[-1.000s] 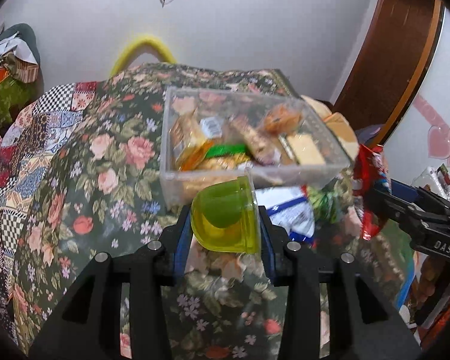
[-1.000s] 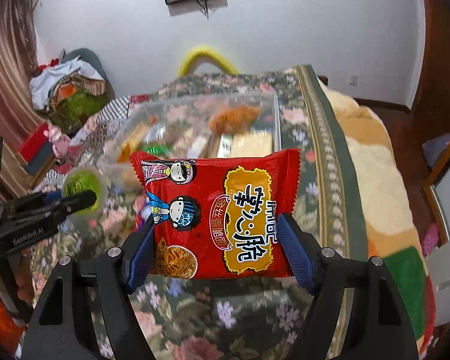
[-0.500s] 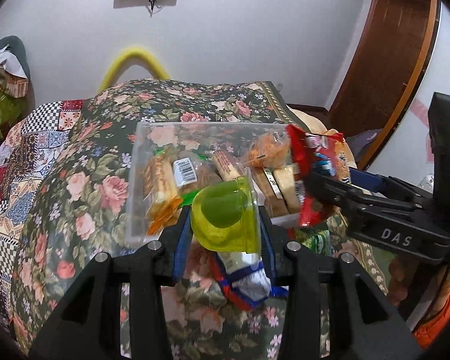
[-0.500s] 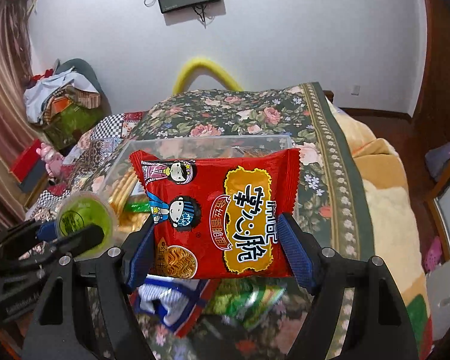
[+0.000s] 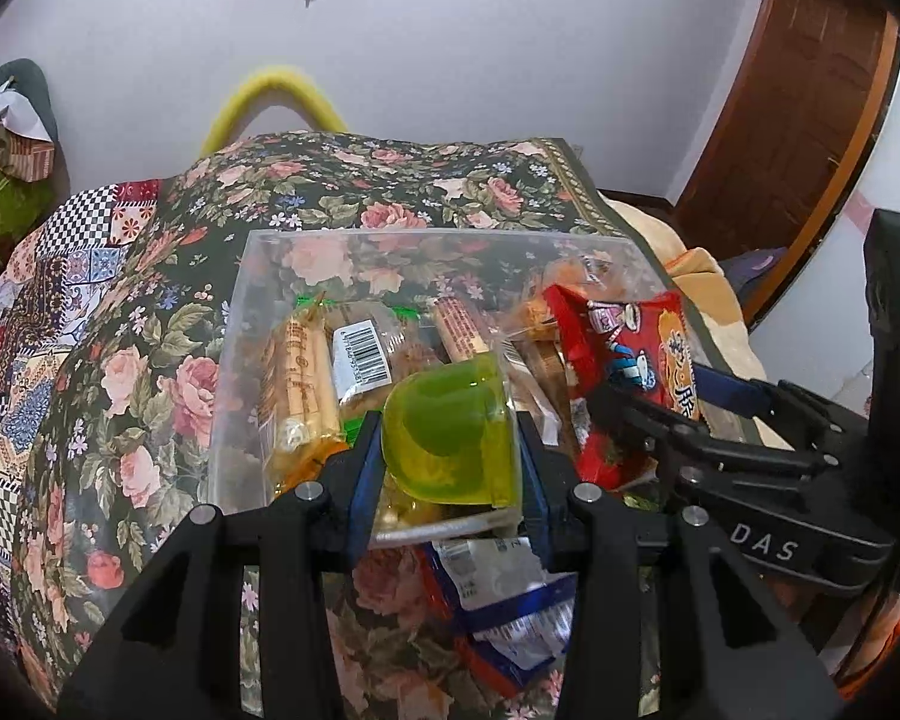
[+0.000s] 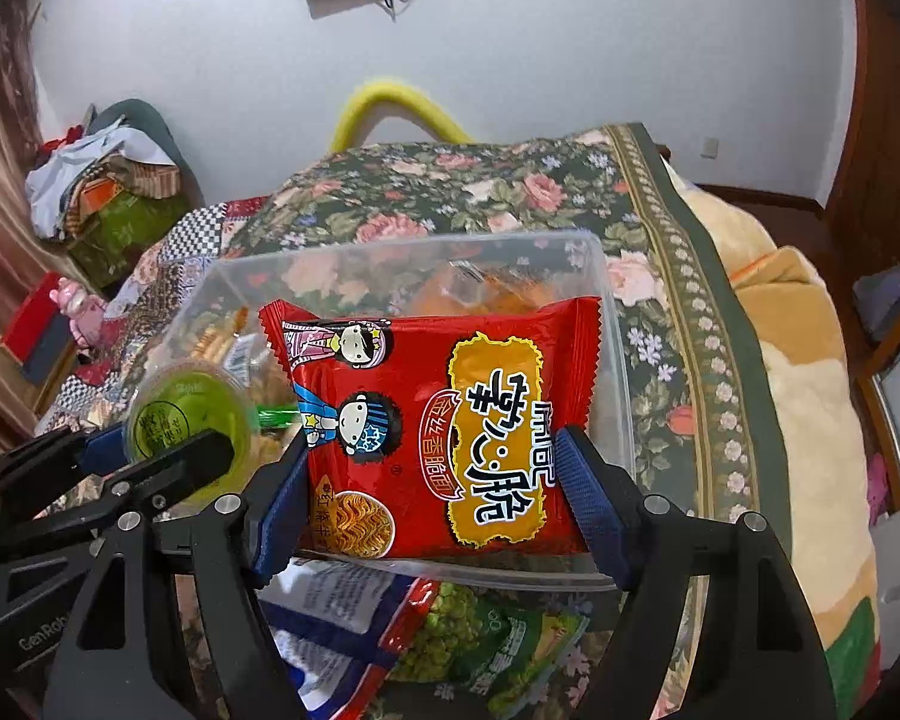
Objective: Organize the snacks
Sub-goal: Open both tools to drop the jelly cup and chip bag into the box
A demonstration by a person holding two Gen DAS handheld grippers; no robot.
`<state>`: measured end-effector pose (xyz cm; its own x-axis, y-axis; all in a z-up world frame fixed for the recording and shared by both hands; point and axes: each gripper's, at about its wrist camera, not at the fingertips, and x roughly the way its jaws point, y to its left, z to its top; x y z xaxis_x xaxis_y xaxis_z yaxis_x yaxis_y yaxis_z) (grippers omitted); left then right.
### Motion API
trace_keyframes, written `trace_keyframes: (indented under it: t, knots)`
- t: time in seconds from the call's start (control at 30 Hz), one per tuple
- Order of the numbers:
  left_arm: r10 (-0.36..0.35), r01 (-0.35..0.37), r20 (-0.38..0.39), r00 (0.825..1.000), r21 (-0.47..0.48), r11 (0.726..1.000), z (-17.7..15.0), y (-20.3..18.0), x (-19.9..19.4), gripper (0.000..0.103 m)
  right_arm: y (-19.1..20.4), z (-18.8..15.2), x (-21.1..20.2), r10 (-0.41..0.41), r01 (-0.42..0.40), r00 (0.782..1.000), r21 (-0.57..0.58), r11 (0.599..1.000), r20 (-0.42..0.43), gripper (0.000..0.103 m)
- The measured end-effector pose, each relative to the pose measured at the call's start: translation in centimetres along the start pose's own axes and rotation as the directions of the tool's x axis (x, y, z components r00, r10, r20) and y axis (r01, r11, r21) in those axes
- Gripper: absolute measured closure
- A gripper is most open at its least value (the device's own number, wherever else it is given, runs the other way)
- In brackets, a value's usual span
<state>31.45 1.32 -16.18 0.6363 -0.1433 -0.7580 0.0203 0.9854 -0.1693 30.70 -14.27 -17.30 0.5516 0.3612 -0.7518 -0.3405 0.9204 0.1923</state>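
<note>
The right gripper (image 6: 438,468) is clamped on a red noodle snack packet (image 6: 444,420), its blue pads pressing the packet's two side edges; the front carries large white Chinese characters on a yellow panel, two cartoon children and a picture of noodles, held over the near half of the clear plastic box (image 6: 615,360). The left gripper (image 5: 450,450) is closed tight on a green jelly cup (image 5: 450,432), tipped on its side above the box's near wall; small dark print on the cup's lid is too fine to read in the right wrist view. "DAS" shows in white on the right gripper's arm in the left wrist view, and "GenRob", cut off, on the left one's. Inside the box lie wrapped biscuits and a packet with a barcode label (image 5: 367,354), its digits illegible. Below the grippers, on the floral bedspread (image 5: 150,312), a blue-and-white packet (image 5: 504,606) and a green pea packet (image 6: 498,642) are partly hidden by the fingers
</note>
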Motion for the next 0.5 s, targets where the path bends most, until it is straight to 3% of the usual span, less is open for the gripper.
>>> trace_keyframes:
  t: [0.2, 0.5]
  knots:
    - [0.021, -0.021, -0.02, 1.0, -0.001, 1.0, 0.0, 0.4, 1.4, 0.062, -0.9, -0.1, 0.5, 0.039, -0.038, 0.999, 0.039, 0.999, -0.022, 0.031]
    - [0.013, -0.013, -0.007, 1.0, -0.001, 1.0, -0.3, 0.4, 0.3, 0.061, -0.8, -0.5, -0.5, 0.032, -0.032, 0.999, 0.023, 0.999, -0.021, 0.023]
